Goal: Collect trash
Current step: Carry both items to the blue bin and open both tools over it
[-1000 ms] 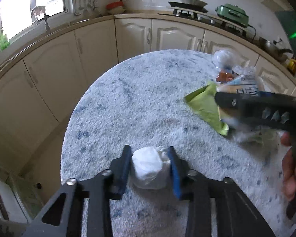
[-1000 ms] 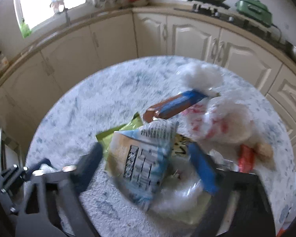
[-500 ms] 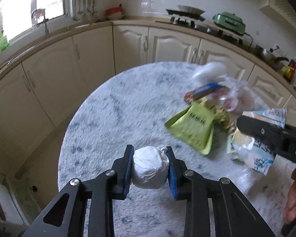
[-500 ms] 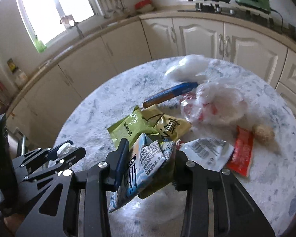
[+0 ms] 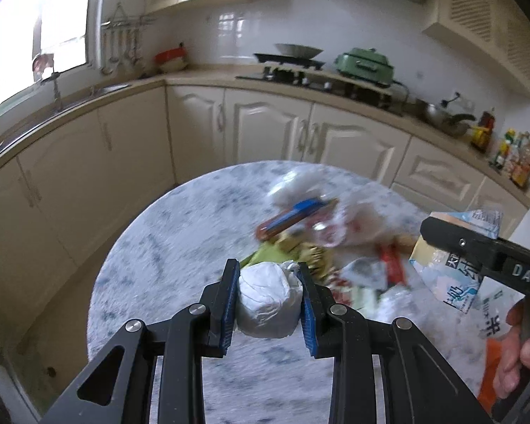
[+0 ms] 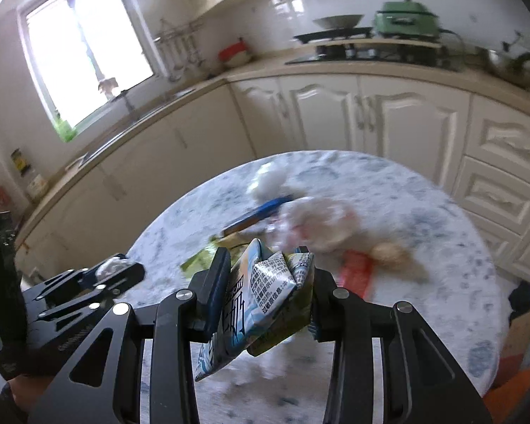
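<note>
Left wrist view showed our left gripper [image 5: 268, 295] clamped on a light, squashy wad [image 5: 267, 304] above the table [image 5: 166, 247], while our right gripper [image 6: 265, 293] pinched a crumpled carton [image 6: 261, 293], best held mid-body.

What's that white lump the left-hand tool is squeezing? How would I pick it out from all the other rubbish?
Start at the round marble table in the kitchen. At its near edge the left gripper clamps a crumpled white ball between its blue pads. Unlike the printed wrappers heaped behind it and the milk carton in the right gripper, it is plain white, with no print or colour.
</note>
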`<move>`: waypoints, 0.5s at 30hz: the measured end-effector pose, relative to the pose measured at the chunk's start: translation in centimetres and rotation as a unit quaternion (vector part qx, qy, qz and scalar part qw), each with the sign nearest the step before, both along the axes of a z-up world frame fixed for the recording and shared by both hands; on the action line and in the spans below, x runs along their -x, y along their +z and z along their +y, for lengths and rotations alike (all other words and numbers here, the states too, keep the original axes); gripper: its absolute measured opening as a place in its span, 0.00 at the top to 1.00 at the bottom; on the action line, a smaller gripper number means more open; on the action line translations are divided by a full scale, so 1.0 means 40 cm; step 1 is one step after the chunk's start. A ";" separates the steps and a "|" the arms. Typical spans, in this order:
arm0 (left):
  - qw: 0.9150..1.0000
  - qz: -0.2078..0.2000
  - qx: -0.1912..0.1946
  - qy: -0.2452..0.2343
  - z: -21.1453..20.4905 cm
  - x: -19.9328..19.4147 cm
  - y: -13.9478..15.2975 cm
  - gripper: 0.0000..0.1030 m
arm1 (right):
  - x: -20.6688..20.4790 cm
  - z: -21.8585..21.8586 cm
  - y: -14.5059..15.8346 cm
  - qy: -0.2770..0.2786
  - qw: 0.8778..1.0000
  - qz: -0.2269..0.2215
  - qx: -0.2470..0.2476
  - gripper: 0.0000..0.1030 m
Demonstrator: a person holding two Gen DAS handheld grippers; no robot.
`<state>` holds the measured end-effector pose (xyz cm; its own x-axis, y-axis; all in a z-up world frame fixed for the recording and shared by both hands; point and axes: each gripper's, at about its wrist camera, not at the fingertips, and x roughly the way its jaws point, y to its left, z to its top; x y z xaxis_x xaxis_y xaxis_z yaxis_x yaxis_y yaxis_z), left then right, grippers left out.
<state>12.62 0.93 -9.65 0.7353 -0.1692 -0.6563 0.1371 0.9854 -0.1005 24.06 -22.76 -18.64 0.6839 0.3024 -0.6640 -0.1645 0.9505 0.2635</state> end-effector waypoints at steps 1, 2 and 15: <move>1.000 -0.003 -0.001 -0.004 -0.011 0.003 0.005 0.73 | 0.006 -0.014 0.001 -0.006 1.000 -0.001 0.002 0.63; 1.000 -0.006 -0.002 -0.010 -0.024 0.005 0.010 0.73 | 0.012 -0.034 0.003 -0.014 1.000 -0.001 0.003 0.63; 0.990 -0.053 -0.002 -0.131 -0.292 0.015 0.084 0.73 | 0.121 -0.331 0.065 -0.144 0.989 -0.024 0.005 0.63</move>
<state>12.03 -10.75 -6.31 0.7312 -0.3610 -0.5788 0.3983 0.9148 -0.0674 19.22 -36.00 -16.06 0.7718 0.0836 -0.6304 0.1022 0.9621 0.2527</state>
